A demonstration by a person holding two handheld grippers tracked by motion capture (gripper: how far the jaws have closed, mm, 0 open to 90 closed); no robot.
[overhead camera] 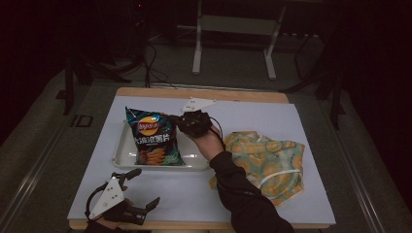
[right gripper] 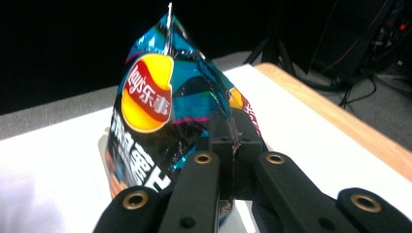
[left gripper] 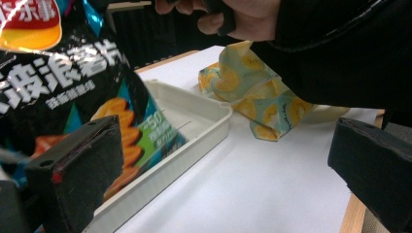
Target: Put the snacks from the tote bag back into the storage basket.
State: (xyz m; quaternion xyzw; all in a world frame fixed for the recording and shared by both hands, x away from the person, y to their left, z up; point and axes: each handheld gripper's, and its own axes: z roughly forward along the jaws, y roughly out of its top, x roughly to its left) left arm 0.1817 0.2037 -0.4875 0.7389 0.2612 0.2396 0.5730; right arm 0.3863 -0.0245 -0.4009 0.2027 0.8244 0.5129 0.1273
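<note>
A dark blue-and-black chip bag (overhead camera: 153, 138) stands tilted in a white tray (overhead camera: 194, 160) on the white table cover. My right gripper (overhead camera: 176, 120) is shut on the bag's upper right edge; in the right gripper view the two jaws pinch the foil seam (right gripper: 234, 141) of the chip bag (right gripper: 150, 102). At the near left corner of the table my left gripper (overhead camera: 145, 186) is open with nothing between its jaws. From the left gripper (left gripper: 226, 160) I see the chip bag (left gripper: 58, 82) and the tray (left gripper: 204, 121) close ahead.
A folded cloth bag with a yellow fruit print (overhead camera: 265, 160) lies right of the tray, under the person's right forearm, and the cloth bag (left gripper: 252, 92) shows beyond the tray. The table's wooden edge (right gripper: 340, 121) runs along the far side. A metal stand (overhead camera: 233, 29) is behind the table.
</note>
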